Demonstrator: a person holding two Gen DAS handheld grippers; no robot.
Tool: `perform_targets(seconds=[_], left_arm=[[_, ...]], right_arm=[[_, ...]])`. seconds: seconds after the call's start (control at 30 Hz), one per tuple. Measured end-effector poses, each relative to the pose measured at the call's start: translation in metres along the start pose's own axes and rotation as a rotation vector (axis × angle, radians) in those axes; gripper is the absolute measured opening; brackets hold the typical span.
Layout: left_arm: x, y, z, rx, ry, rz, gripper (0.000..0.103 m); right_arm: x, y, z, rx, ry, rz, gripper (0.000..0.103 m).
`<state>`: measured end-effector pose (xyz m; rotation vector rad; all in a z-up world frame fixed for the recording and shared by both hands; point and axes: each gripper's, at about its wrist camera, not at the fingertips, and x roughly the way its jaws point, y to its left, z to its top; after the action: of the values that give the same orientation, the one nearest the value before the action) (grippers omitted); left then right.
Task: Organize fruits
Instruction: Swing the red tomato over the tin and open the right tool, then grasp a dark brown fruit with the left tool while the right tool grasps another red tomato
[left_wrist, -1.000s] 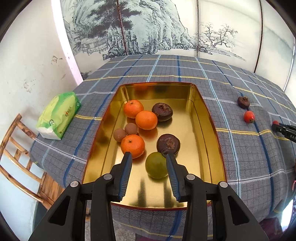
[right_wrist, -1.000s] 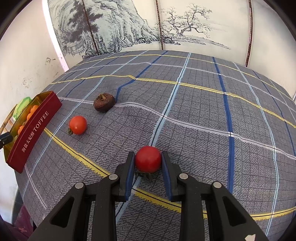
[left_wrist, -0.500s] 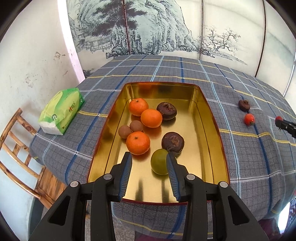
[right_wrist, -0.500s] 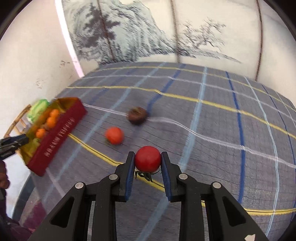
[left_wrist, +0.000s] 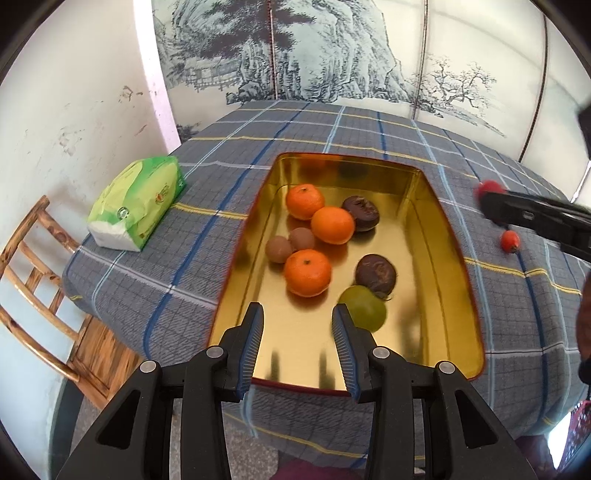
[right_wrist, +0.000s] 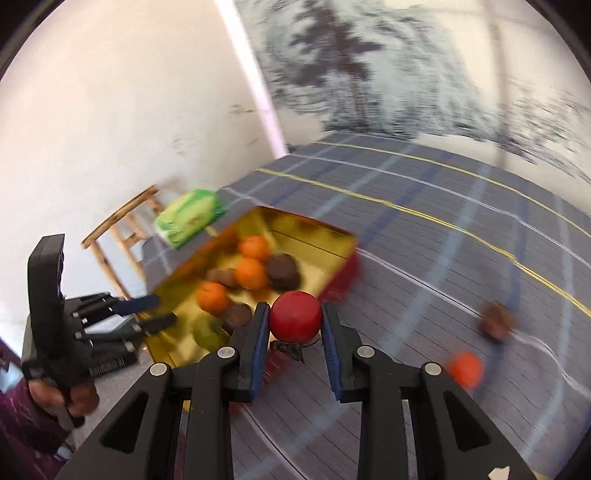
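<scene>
A gold tin (left_wrist: 458, 258) with red outer walls sits on the plaid table. It holds three oranges (left_wrist: 307, 272), two dark brown fruits (left_wrist: 375, 275), two small tan fruits (left_wrist: 279, 249) and a green fruit (left_wrist: 364, 308). My left gripper (left_wrist: 297, 332) is open and empty above the tin's near end. My right gripper (right_wrist: 293, 332) is shut on a red tomato (right_wrist: 294, 316), held in the air beside the tin's (right_wrist: 343, 254) right wall. It also shows in the left wrist view (left_wrist: 487, 197). A small red-orange fruit (right_wrist: 466, 369) and a dark brown fruit (right_wrist: 496, 320) lie on the cloth.
A green tissue pack (left_wrist: 138, 206) lies left of the tin. A wooden chair (left_wrist: 40, 288) stands by the table's left edge, against a white wall. A painted screen (left_wrist: 332, 55) stands behind the table. The small red-orange fruit (left_wrist: 509, 242) lies right of the tin.
My right gripper has lifted the red tomato off the cloth and swung left toward the tin. My left gripper has drawn back and risen a little above the tin, still open.
</scene>
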<state>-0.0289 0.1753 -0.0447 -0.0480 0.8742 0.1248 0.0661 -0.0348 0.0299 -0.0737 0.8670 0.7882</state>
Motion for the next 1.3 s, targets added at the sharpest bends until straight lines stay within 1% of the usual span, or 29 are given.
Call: perform_targets(seconds=[0.07, 0.17, 0.3, 0.4, 0.53, 0.57, 0.63, 0.7, 0.77, 0.9, 1.03, 1.07, 1.13, 1.2, 1.3], left_arm=[[0.001, 0.005, -0.001, -0.003, 0.002, 0.013, 0.04], [0.001, 0.01, -0.002, -0.014, 0.005, 0.018, 0.04], [0.002, 0.017, -0.003, -0.022, 0.008, 0.022, 0.041], [0.004, 0.017, -0.004, -0.02, 0.015, 0.015, 0.043], [0.003, 0.015, -0.005, -0.005, 0.013, 0.023, 0.044], [0.003, 0.014, -0.005, -0.004, 0.012, 0.024, 0.044], [0.002, 0.015, -0.005, -0.005, 0.01, 0.022, 0.045], [0.002, 0.015, -0.005, -0.005, 0.01, 0.021, 0.045], [0.002, 0.015, -0.005, -0.005, 0.007, 0.022, 0.046], [0.0, 0.012, -0.004, 0.001, 0.0, 0.022, 0.05], [-0.002, 0.007, -0.003, 0.007, -0.006, 0.013, 0.053], [-0.001, 0.004, -0.003, 0.009, 0.0, 0.005, 0.054], [0.0, -0.001, -0.002, 0.013, 0.008, -0.007, 0.055], [0.0, -0.007, -0.001, 0.023, 0.009, -0.011, 0.055], [-0.002, -0.018, 0.001, 0.053, 0.007, -0.007, 0.056]], right_arm=[[0.02, 0.013, 0.008, -0.028, 0.022, 0.018, 0.026], [0.052, 0.022, 0.015, -0.032, 0.068, 0.036, 0.026], [0.079, 0.029, 0.02, -0.039, 0.108, 0.023, 0.026], [0.091, 0.027, 0.023, -0.028, 0.124, 0.008, 0.027], [0.098, 0.023, 0.03, -0.002, 0.121, 0.009, 0.028], [0.099, 0.023, 0.032, 0.006, 0.117, 0.009, 0.033], [0.093, 0.021, 0.034, 0.026, 0.091, 0.015, 0.039], [0.08, 0.017, 0.032, 0.048, 0.044, 0.023, 0.042], [0.069, 0.013, 0.027, 0.064, 0.016, 0.022, 0.046], [0.033, -0.01, -0.002, 0.108, -0.017, -0.034, 0.048], [-0.001, -0.038, -0.036, 0.105, -0.008, -0.156, 0.053], [-0.011, -0.05, -0.047, 0.115, 0.001, -0.195, 0.054], [-0.022, -0.071, -0.058, 0.143, 0.014, -0.236, 0.054], [-0.027, -0.09, -0.063, 0.178, 0.029, -0.258, 0.055], [-0.029, -0.106, -0.064, 0.199, 0.026, -0.273, 0.055]])
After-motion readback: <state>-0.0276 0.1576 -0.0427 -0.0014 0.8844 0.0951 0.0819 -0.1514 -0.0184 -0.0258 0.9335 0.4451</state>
